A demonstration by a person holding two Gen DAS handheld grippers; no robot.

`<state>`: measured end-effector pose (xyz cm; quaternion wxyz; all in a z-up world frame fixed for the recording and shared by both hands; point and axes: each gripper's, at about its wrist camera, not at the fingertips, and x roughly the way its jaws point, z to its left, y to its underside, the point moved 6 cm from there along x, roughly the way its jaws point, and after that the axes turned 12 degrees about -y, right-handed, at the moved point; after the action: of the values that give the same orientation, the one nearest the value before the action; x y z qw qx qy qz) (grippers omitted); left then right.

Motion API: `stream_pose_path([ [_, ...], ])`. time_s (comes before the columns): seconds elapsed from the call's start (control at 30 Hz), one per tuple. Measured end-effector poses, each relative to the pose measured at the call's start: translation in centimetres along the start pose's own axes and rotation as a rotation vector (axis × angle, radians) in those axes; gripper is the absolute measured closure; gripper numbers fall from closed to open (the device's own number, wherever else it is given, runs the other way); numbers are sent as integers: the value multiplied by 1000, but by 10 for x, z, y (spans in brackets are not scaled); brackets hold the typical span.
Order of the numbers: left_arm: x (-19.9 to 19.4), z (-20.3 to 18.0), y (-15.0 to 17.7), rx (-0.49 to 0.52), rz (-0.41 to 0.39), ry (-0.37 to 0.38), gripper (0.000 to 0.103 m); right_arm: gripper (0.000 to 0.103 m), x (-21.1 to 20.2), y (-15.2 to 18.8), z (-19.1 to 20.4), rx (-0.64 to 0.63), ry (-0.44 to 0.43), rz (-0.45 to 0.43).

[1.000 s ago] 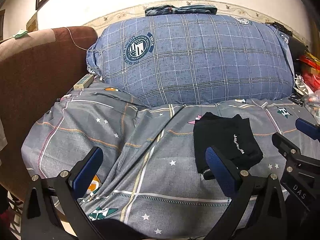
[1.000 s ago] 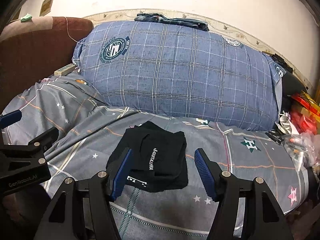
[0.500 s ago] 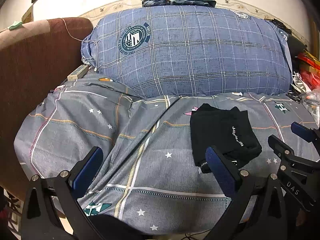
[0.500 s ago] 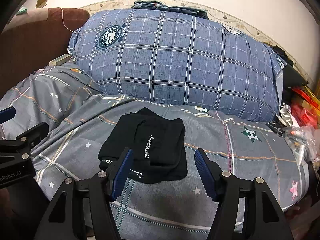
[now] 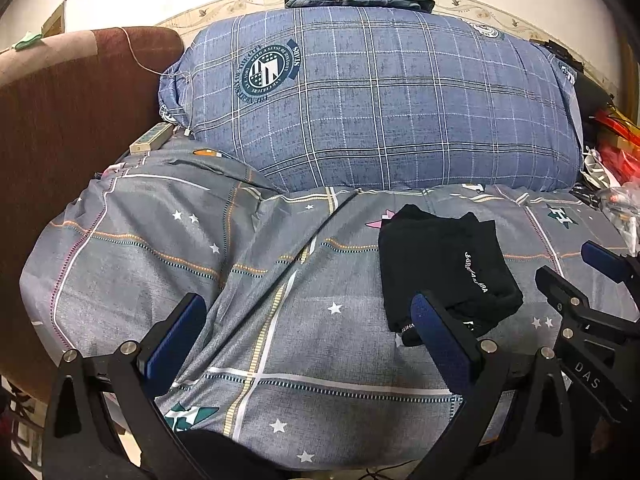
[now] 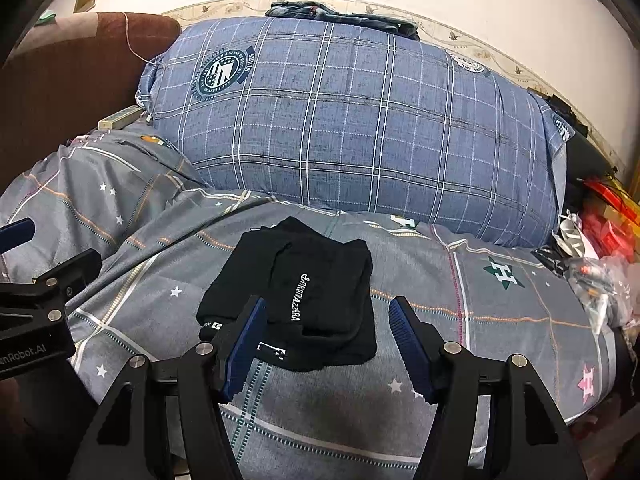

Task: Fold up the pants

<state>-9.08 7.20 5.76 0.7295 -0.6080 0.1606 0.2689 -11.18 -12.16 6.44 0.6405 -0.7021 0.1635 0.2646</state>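
- Since the earlier frames almost nothing has changed: the folded black pants lie at the same place on the bed, and both grippers have the same opening as before; only the view has shifted a little.
- Left wrist view: the left gripper (image 5: 308, 330) is at the bottom of the frame, its jaws wide apart and nothing between them, only the grey bed cover (image 5: 132, 264) under them.
- The black pants (image 5: 444, 268) are at the middle right, folded into a small packet with white letters on top, flat on the cover and apart from the pads.
- The right gripper (image 5: 596, 276) enters at the right edge of the frame.
- The big blue checked pillow (image 5: 380, 96) fills the upper centre, and a brown sofa arm (image 5: 68, 120) is at the left.
- Right wrist view: the right gripper (image 6: 326, 342) is at the bottom centre, jaws about half open, and it holds nothing.
- The pants (image 6: 304, 292) are in the centre, just above and partly behind the left finger (image 6: 244, 348); whether it touches the cloth I cannot tell.
- Folded jeans (image 6: 344, 14) lie on top of the pillow, at the upper centre.
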Motion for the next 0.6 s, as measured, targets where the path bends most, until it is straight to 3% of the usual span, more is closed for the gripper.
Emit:
stream_pose_path([
  [0.43, 1, -5, 6, 19, -10, 78, 0, 38, 1, -3, 6, -22, 23, 6],
  [0.6, 3, -1, 9, 16, -25, 73, 0, 38, 3, -5, 11, -39, 39, 10],
])
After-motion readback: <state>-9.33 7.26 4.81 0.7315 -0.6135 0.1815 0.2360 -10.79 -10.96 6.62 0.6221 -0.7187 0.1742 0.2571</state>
